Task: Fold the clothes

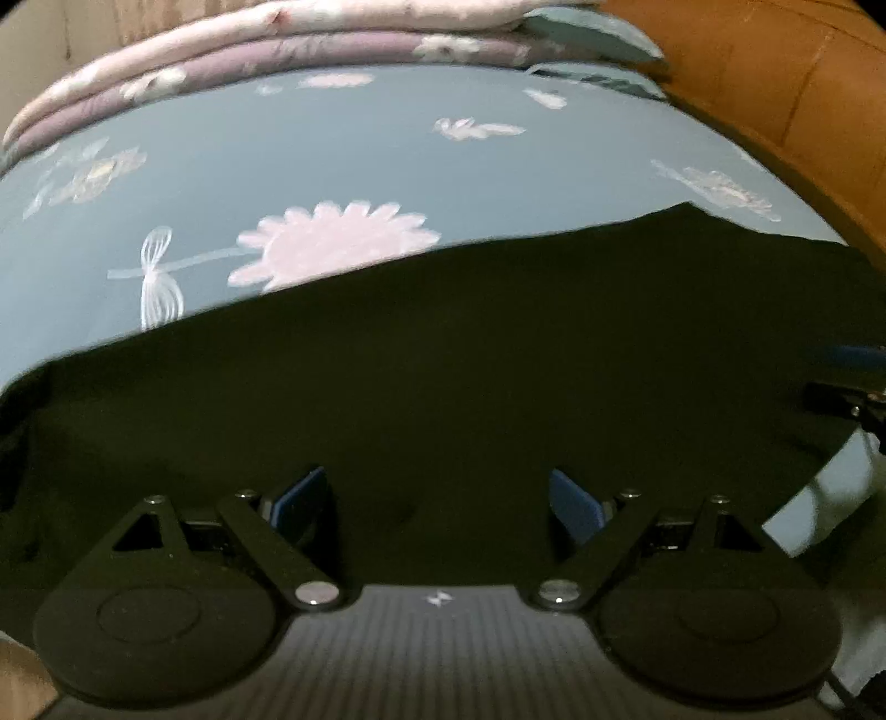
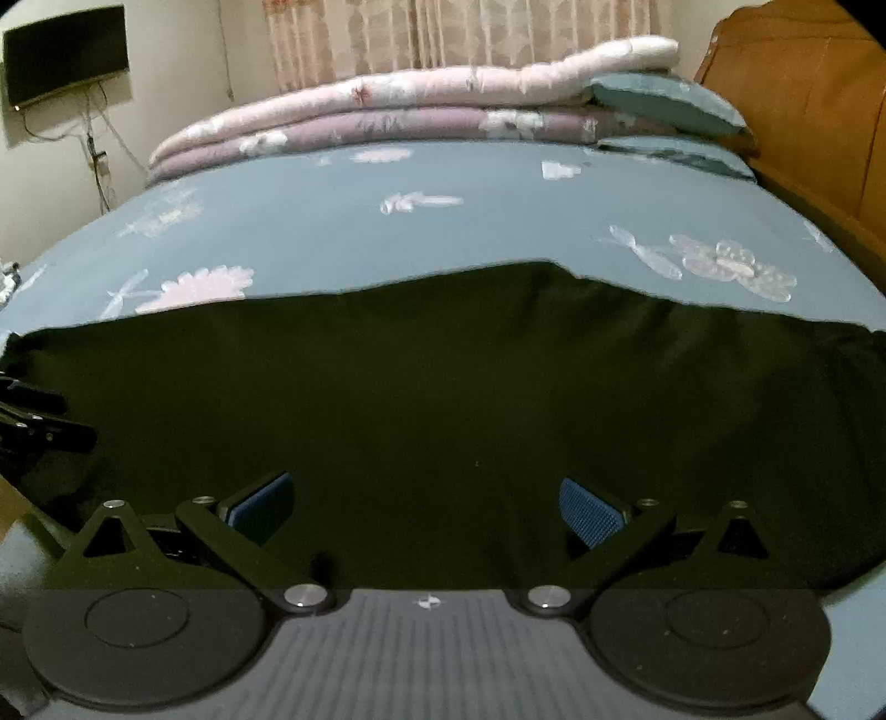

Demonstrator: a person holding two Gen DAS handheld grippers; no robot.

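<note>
A black garment (image 1: pixel 470 354) lies spread flat on a blue flowered bedsheet (image 1: pixel 332 144), filling the lower half of both views. My left gripper (image 1: pixel 437 498) hovers over its near part, open, with nothing between the blue pads (image 1: pixel 573 501). My right gripper (image 2: pixel 423 501) is also open above the garment (image 2: pixel 443 387), pads (image 2: pixel 590 512) wide apart. Each gripper shows at the edge of the other's view: the right one (image 1: pixel 847 387) at the far right, the left one (image 2: pixel 39 421) at the far left.
Folded pink and purple quilts (image 2: pixel 398 105) and blue pillows (image 2: pixel 664 99) are stacked at the far side of the bed. A wooden headboard (image 2: pixel 803 111) stands at the right. A dark wall-mounted screen (image 2: pixel 66 52) with hanging cables and a curtain (image 2: pixel 459 33) lie beyond.
</note>
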